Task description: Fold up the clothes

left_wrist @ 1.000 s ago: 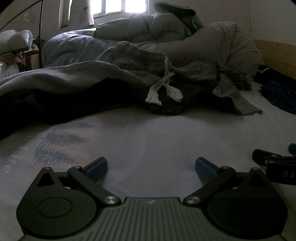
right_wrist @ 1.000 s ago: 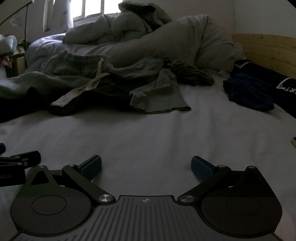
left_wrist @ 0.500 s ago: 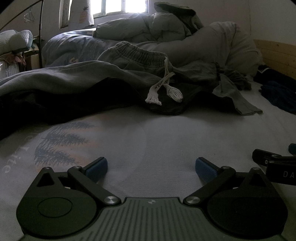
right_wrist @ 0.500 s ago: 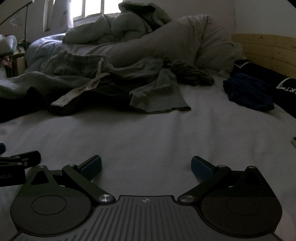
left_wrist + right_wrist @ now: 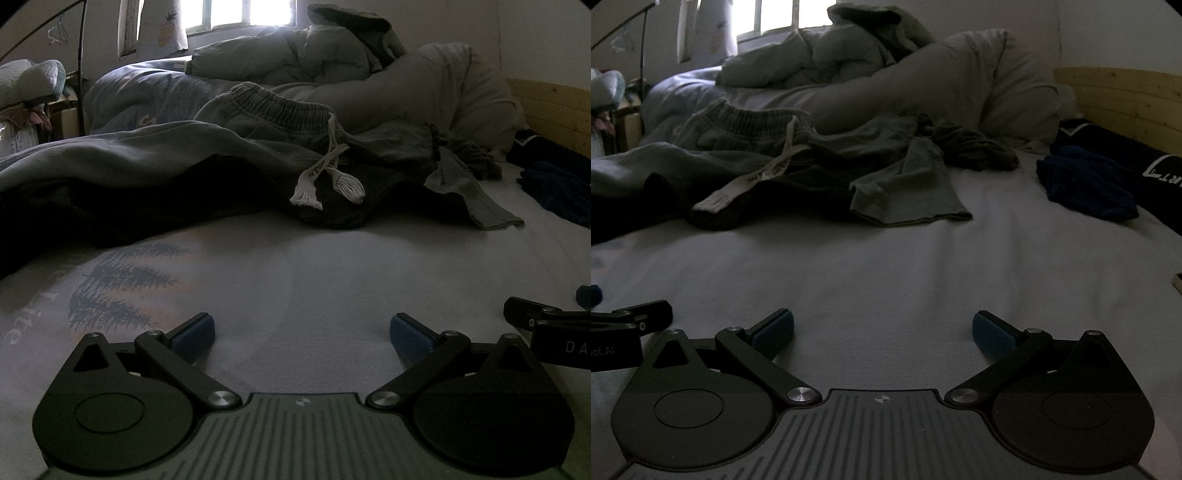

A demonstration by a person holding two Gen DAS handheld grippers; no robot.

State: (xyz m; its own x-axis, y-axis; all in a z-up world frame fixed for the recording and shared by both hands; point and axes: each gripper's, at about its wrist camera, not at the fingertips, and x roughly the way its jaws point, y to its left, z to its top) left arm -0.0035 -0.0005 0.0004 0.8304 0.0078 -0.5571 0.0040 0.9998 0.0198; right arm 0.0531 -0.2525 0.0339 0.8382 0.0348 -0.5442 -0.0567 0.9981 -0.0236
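Crumpled grey sweatpants (image 5: 266, 110) (image 5: 746, 125) with a ribbed waistband and a white drawstring (image 5: 325, 173) (image 5: 753, 177) lie in a heap across the middle of the bed. A grey garment edge (image 5: 480, 199) (image 5: 912, 192) spreads flat toward the right of the heap. My left gripper (image 5: 301, 332) rests low on the sheet, open, with nothing between its blue pads. My right gripper (image 5: 882, 328) sits beside it, also open and holding nothing. Both are well short of the clothes.
The printed bed sheet (image 5: 295, 280) (image 5: 923, 266) stretches between the grippers and the heap. A bunched duvet and pillow (image 5: 406, 85) (image 5: 942, 81) fill the back. Dark blue clothes (image 5: 1086, 184) (image 5: 554, 192) lie at the right by a wooden headboard (image 5: 1126, 99).
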